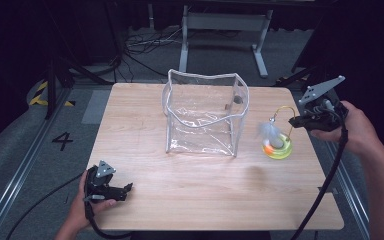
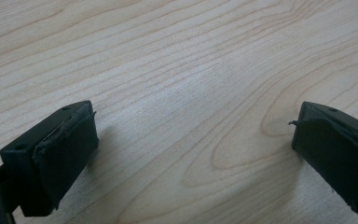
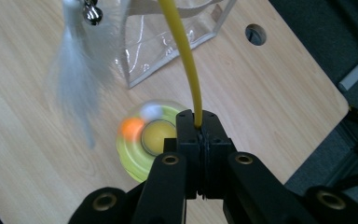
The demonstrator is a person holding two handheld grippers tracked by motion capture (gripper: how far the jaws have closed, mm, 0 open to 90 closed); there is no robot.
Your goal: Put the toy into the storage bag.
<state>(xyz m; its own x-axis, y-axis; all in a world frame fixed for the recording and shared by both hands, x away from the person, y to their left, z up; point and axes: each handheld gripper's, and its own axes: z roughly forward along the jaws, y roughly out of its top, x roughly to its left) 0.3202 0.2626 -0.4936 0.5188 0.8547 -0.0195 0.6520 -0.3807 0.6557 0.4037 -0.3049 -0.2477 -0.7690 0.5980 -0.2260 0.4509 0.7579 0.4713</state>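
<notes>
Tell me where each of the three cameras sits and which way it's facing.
High view: above the person's side, looking forward and down on the table, clear bag, toy; both hands and tongs show, left tongs, right tongs.
Left gripper view: on the left tongs, facing bare wood; its jaws stand open.
Right gripper view: on the right tongs, looking down at the toy; jaws shut on its yellow wire.
Shared: high and right gripper views both show toy and bag.

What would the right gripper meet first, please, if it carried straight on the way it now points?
The right gripper, shut on the yellow wire, points down at the cat toy's yellow-green base. It would probably meet that base first, with the table beneath; the depth is hard to judge.
</notes>
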